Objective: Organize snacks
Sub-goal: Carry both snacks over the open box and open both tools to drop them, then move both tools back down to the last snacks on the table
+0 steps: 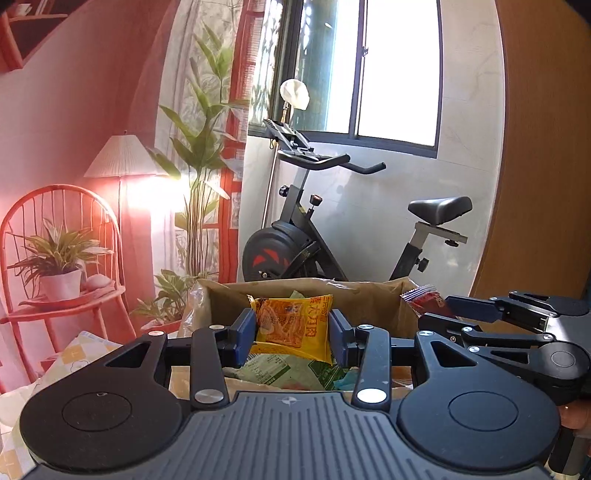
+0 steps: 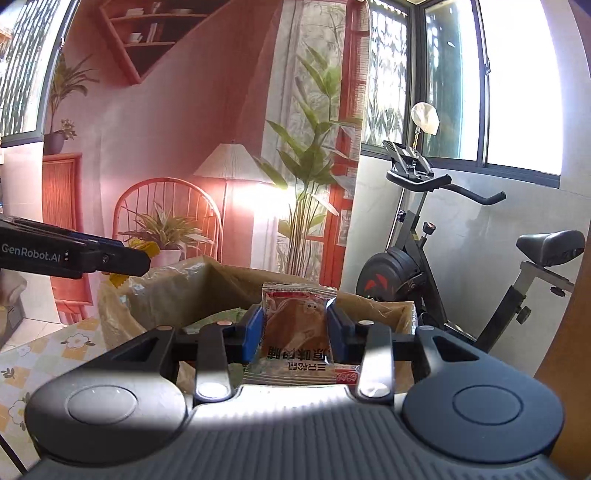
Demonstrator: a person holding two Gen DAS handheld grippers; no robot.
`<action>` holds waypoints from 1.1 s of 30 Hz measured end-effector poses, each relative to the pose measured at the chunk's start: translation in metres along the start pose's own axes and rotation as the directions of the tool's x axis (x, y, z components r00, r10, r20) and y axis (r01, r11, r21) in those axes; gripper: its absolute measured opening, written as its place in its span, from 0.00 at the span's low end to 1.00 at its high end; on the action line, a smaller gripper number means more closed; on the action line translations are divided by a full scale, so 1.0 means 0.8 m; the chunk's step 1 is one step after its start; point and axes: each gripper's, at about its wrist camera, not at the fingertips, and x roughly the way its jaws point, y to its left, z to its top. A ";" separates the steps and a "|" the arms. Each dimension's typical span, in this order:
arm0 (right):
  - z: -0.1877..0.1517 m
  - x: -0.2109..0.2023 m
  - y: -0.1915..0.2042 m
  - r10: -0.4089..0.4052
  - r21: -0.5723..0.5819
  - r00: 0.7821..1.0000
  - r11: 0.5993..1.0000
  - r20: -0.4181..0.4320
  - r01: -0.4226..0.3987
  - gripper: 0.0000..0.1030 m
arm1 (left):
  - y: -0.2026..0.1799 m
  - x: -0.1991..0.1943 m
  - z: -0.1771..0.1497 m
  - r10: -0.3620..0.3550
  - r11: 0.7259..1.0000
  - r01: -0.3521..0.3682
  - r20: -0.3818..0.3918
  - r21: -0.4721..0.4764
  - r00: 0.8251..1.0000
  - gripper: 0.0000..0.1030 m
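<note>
Home room: exercise bike [image 1: 332, 229], floor lamp [image 1: 122, 158].

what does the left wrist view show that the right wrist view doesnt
Only the left wrist view shows the left hand-held gripper shut on a yellow snack packet, with green packets lying in the box below it.

Only the right wrist view shows the right hand-held gripper shut on a red-brown snack packet, plus a wall shelf high up.

Both show the cardboard box, the exercise bike, the floor lamp, and the other gripper at the frame edge.
</note>
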 end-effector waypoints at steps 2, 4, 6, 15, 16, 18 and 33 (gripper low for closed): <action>0.004 0.018 -0.010 -0.015 0.012 0.999 1.000 -0.029 0.015 0.39 | 0.000 0.024 0.005 0.000 1.000 0.000 -0.019 0.001 1.000 0.44; 0.005 0.036 -0.019 -0.021 0.029 0.998 0.999 -0.053 0.023 0.39 | -0.004 0.041 0.009 0.023 0.999 -0.023 -0.024 0.030 0.999 0.44; 0.005 0.048 -0.025 -0.036 0.036 0.997 0.999 -0.065 0.038 0.39 | -0.005 0.058 0.012 0.039 0.998 -0.037 -0.035 0.056 0.999 0.44; -0.002 0.069 -0.044 -0.057 0.090 0.992 0.994 -0.112 0.067 0.54 | 0.002 0.092 0.011 0.097 0.994 -0.089 -0.137 0.064 0.986 0.62; -0.003 0.066 -0.045 -0.053 0.099 0.993 0.993 -0.104 0.063 0.54 | 0.003 0.092 0.011 0.101 0.994 -0.093 -0.141 0.066 0.985 0.63; -0.005 0.059 -0.044 -0.042 0.109 0.994 0.993 -0.102 0.053 0.54 | 0.008 0.086 0.010 0.112 0.992 -0.102 -0.144 0.071 0.983 0.66; -0.020 -0.018 0.016 0.026 0.116 0.999 0.993 -0.044 -0.020 0.55 | 0.048 -0.015 -0.023 0.042 0.999 -0.038 -0.160 0.032 0.986 0.66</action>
